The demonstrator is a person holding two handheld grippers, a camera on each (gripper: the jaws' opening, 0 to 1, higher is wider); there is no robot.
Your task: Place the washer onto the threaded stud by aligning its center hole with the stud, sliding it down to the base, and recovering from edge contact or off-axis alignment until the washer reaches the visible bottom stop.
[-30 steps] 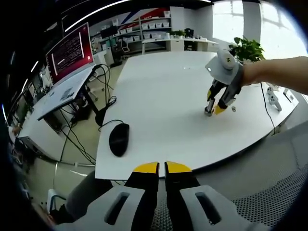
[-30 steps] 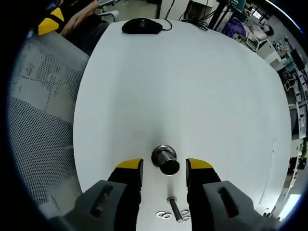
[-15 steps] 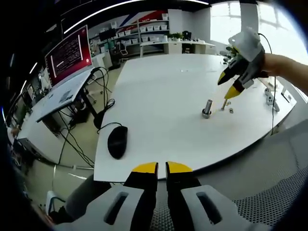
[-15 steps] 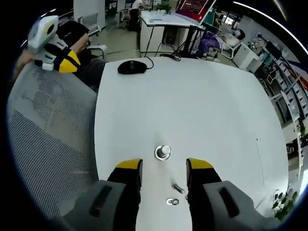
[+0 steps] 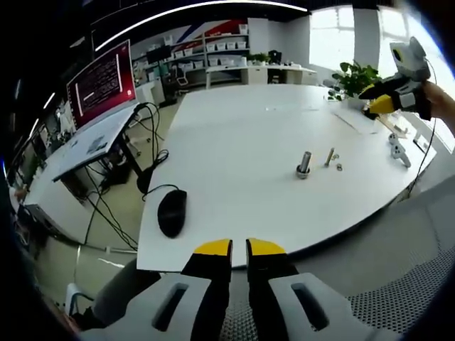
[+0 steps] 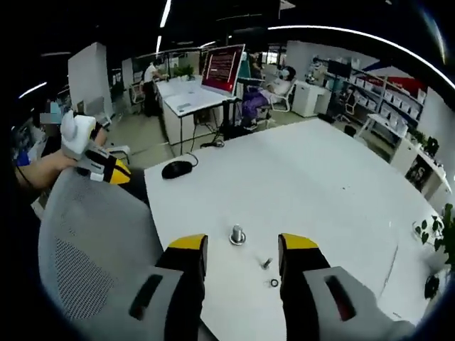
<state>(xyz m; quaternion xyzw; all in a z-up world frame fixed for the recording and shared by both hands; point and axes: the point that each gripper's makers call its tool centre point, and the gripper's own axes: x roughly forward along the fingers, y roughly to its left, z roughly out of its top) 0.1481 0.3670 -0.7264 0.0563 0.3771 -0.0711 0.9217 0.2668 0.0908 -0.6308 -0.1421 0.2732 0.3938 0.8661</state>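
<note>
Left gripper (image 5: 239,247) — jaws nearly touching, nothing between them, held low off the near edge of the white table (image 5: 234,142), over a grey mesh chair back (image 5: 398,284). Right gripper (image 6: 240,245) — jaws spread wide, empty, raised well above the table. It also shows in the left gripper view at 2 o'clock, up high, jaw gap not readable there.

Threaded stud (image 6: 237,234) stands upright on the table at 12 o'clock, just past the right jaws. A flange or ring sits at its base; cannot tell if that is a washer already seated. A loose washer (image 6: 274,283) lies flat on the table at 4 o'clock from the stud, close by, with a small bolt (image 6: 265,263) lying between them.

Step, as I judge it: either a finished placement or a fresh pickup — neither gripper holds anything. If more is due, the next move calls for the right gripper to come down on the loose washer, pinch it by the rim, then centre its hole over the stud top.

View differences: right gripper view shows the left gripper beside the chair at 9 o'clock, plus the stud from above. Left gripper view gives the stud's side profile, a black mouse (image 5: 173,212) at 10 o'clock, and a red screen (image 5: 105,73) beyond.
</note>
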